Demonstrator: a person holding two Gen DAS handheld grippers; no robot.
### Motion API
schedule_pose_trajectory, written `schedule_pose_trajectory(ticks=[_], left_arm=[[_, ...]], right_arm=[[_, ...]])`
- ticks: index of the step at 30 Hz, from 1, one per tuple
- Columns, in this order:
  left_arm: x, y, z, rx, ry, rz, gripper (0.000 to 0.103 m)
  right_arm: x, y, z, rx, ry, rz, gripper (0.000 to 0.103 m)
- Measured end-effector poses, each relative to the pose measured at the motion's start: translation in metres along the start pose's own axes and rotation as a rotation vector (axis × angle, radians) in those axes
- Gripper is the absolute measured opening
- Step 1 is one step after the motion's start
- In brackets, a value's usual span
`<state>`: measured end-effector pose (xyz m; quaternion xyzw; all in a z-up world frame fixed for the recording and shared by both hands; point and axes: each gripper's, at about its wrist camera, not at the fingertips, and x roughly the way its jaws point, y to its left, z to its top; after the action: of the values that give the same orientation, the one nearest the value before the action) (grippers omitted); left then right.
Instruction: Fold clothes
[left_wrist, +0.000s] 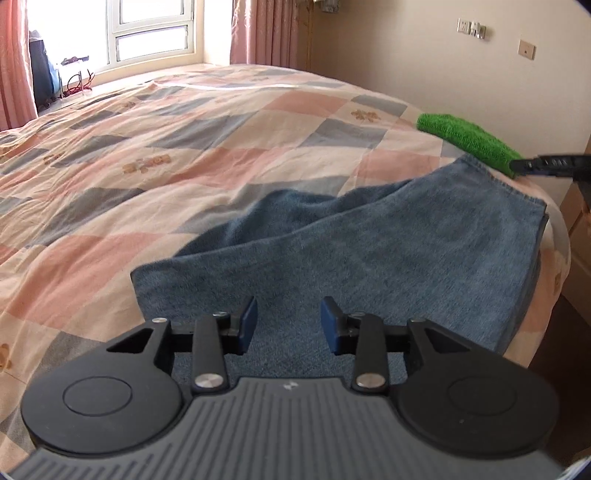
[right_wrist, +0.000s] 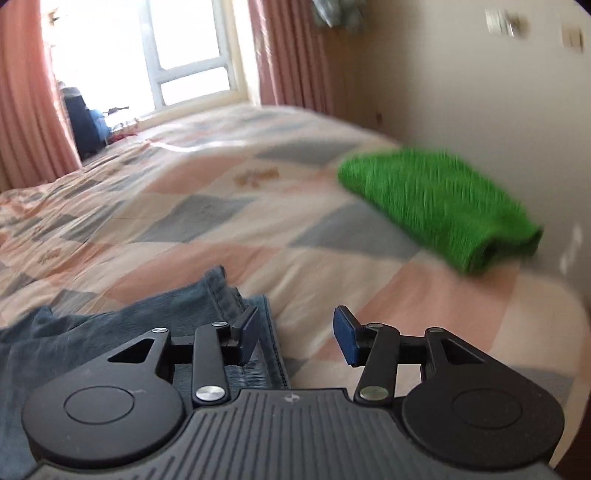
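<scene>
A blue denim garment (left_wrist: 388, 251) lies partly folded on the bed near its right edge. My left gripper (left_wrist: 288, 321) is open and empty, just above the garment's near part. My right gripper (right_wrist: 295, 328) is open and empty over the garment's hemmed corner (right_wrist: 221, 295), its left finger above the cloth and its right finger over the quilt. The right gripper's tip also shows in the left wrist view (left_wrist: 550, 164) at the far right. A folded green towel (right_wrist: 439, 203) lies on the bed beyond the denim, also seen in the left wrist view (left_wrist: 469, 142).
The bed carries a pink, blue and cream patchwork quilt (left_wrist: 184, 155). A wall (left_wrist: 406, 55) runs along the bed's right side. A window (left_wrist: 147, 33) with pink curtains is at the far end. A dark bag (left_wrist: 42, 74) stands by the window.
</scene>
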<state>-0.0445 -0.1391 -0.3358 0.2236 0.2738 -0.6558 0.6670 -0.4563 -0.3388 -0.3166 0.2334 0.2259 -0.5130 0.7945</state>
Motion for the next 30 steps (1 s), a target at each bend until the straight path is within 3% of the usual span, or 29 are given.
schedule_pose_trajectory(ticks=[2,5,8,9,10,11,15,16,18,21,24,27,30], left_arm=[[-0.003,0.003,0.002,0.004,-0.029,0.008,0.03],[0.004,0.01,0.002,0.004,-0.043,0.031,0.018],[0.03,0.028,-0.006,0.016,0.007,0.09,0.011],[0.039,0.037,-0.009,0.009,0.022,0.095,0.004],[0.043,0.047,-0.011,-0.012,0.029,0.08,0.003],[0.044,0.055,-0.01,-0.047,0.035,0.058,0.003],[0.03,0.053,0.009,-0.049,-0.03,0.069,0.003],[0.028,0.051,0.015,-0.047,-0.041,0.039,0.003],[0.028,0.043,0.024,-0.033,-0.051,-0.026,0.007],[0.045,0.027,0.029,0.071,-0.024,-0.025,0.007],[0.076,0.035,0.021,0.093,0.036,-0.015,0.007],[0.087,0.057,0.012,0.028,0.012,-0.049,0.003],[0.086,0.089,0.007,-0.158,-0.004,-0.092,0.003]], right_arm=[[-0.017,0.014,-0.011,-0.017,-0.042,0.088,0.048],[-0.026,0.04,-0.036,-0.097,-0.044,0.186,0.046],[-0.011,0.043,-0.056,-0.134,0.001,0.145,0.041],[-0.004,0.04,-0.062,-0.13,0.02,0.127,0.031],[0.003,0.031,-0.064,-0.103,0.031,0.11,0.01],[0.009,0.022,-0.064,-0.076,0.036,0.087,0.0],[0.006,0.014,-0.045,-0.006,0.041,0.072,0.001],[0.005,0.022,-0.039,-0.038,0.024,0.078,0.015],[0.003,0.037,-0.027,-0.103,-0.011,0.089,0.02],[0.014,0.061,-0.01,-0.184,-0.017,0.122,0.026],[0.044,0.08,0.0,-0.281,0.007,0.086,0.026],[0.074,0.078,0.003,-0.348,0.02,0.039,0.024],[0.089,0.054,0.002,-0.229,0.045,0.1,0.02]])
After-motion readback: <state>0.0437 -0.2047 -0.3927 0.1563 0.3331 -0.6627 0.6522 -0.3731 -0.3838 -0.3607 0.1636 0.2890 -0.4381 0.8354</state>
